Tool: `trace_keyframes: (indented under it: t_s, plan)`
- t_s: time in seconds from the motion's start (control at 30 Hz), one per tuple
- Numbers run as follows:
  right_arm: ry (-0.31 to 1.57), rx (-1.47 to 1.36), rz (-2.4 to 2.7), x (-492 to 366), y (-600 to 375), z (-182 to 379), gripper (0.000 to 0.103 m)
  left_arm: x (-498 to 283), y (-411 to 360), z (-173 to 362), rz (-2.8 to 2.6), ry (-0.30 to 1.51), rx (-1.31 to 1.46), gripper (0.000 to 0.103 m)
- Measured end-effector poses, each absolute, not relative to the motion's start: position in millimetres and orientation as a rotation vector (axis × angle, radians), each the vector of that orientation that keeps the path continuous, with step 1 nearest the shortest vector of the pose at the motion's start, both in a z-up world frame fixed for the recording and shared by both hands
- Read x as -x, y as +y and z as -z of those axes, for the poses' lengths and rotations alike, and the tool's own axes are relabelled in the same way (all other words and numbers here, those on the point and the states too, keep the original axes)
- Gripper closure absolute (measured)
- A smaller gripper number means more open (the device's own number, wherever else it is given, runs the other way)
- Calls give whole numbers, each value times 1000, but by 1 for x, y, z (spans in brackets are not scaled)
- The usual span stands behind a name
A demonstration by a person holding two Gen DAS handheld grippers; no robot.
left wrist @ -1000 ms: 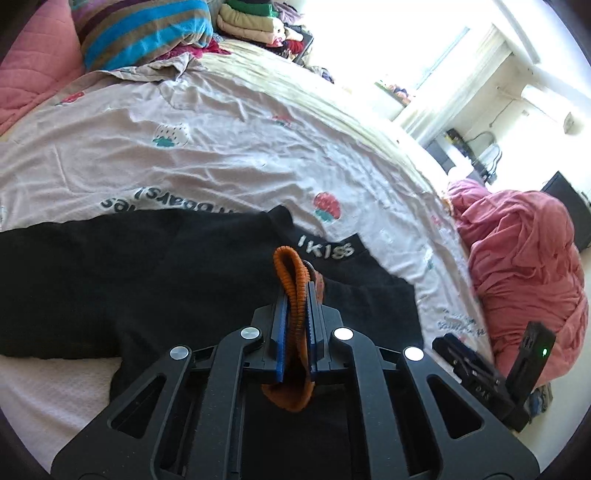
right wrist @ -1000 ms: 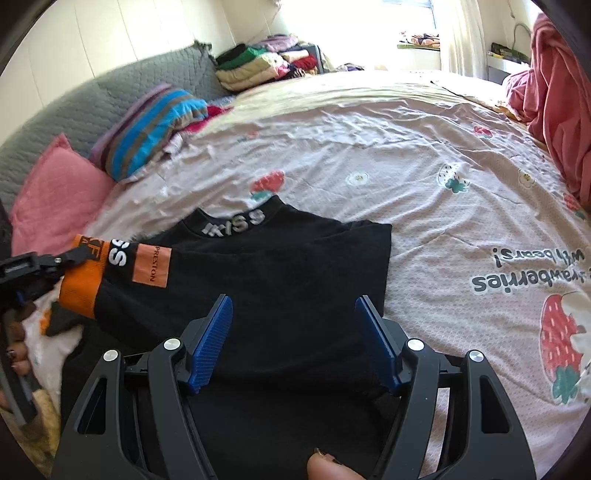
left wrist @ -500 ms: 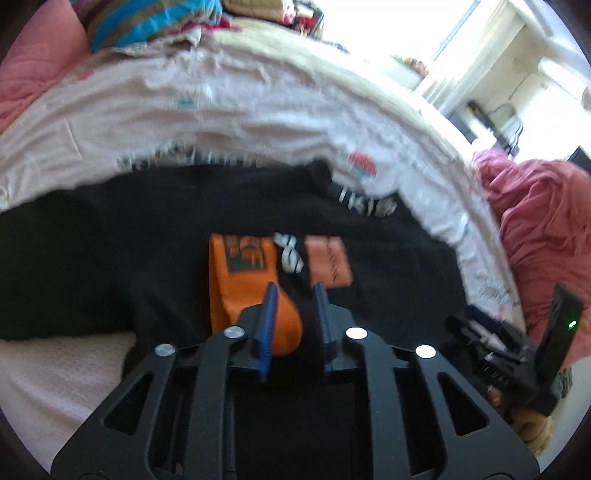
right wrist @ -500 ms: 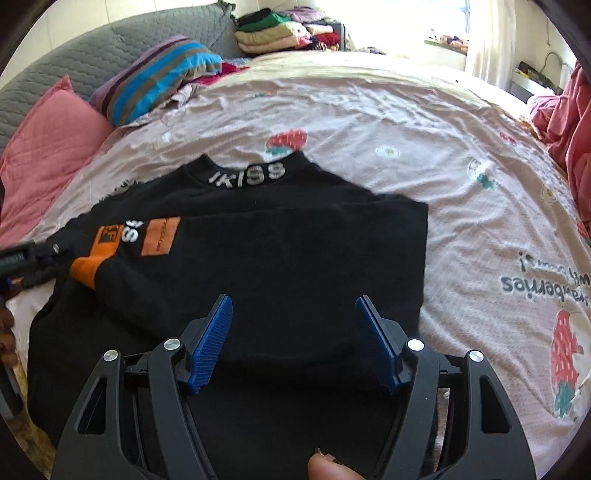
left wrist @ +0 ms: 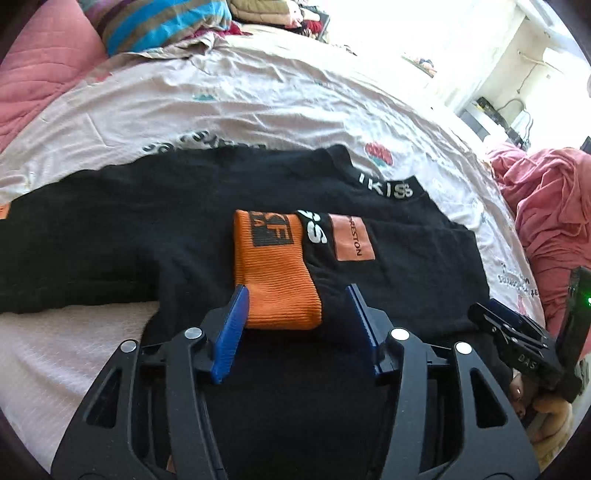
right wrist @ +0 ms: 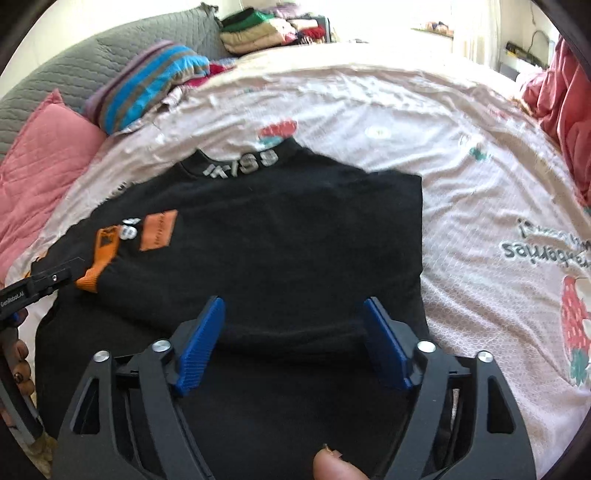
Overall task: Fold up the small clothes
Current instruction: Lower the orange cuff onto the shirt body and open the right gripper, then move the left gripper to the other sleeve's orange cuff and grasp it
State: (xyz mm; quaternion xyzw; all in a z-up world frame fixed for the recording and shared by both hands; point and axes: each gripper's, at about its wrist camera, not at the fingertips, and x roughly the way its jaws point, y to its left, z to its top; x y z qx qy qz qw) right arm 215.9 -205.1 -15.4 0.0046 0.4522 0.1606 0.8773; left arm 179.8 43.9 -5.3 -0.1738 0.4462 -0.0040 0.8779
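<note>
Orange ribbed cuff (left wrist: 275, 280) of the black top (right wrist: 280, 236), pinched a second ago, now lies flat across its chest on the bed (right wrist: 369, 99), left gripper (left wrist: 295, 325) just opening, straddling it unclamped, right gripper (right wrist: 291, 343) widening, empty: sleeve fold placed.

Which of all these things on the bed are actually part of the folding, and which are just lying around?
Part of the job:
- black sweater, laid flat
- its orange cuff, sleeve folded across the body
- left gripper, jaws just opening off the cuff
- right gripper, open

Just lying about:
- striped pillow
- pink cushion
- stack of folded clothes
- red bedding heap
</note>
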Motion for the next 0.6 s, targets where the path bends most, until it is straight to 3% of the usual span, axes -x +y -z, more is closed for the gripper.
trace_keyframes:
  t_s: [0.17, 0.23, 0.33, 0.6]
  plan:
    - [883, 19, -349, -200, -196, -1, 9, -165, 53, -8, -13, 897, 380, 34]
    - [865, 22, -348, -195, -193, -7, 8, -159, 58, -13, -30, 880, 386, 18]
    - [842, 15, -361, -190, -187, -16, 5, -151, 68, -19, -67, 865, 398, 9]
    - [802, -3, -379, -180, -171, -35, 5, -133, 87, -29, -103, 836, 421, 9]
